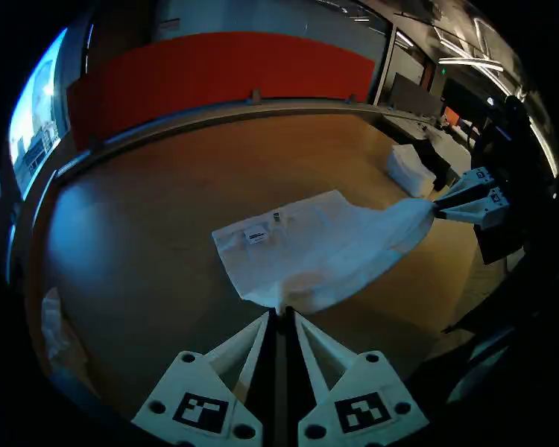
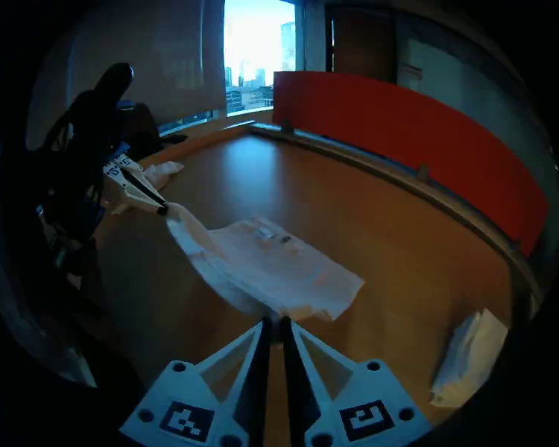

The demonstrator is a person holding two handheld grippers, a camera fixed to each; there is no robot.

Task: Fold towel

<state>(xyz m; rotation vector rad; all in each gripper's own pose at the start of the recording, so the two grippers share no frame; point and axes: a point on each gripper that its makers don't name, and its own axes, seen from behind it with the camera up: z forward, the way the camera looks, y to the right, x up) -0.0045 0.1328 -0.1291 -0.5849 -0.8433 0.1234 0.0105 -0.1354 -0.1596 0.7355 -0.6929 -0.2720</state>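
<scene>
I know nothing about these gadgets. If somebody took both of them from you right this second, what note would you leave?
Left gripper: jaws shut on one corner of the towel.
Right gripper: jaws shut on another corner, raised off the table.
The rest of the towel lies spread on the table; a folded white stack sits farther along.
Done: both corners gripped.
Left: no fold made yet. Probably carry the held edge across to the opposite edge, then let go.

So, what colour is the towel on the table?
Plain white towel, with a small tag near one edge; clearest in the left gripper view.
</scene>
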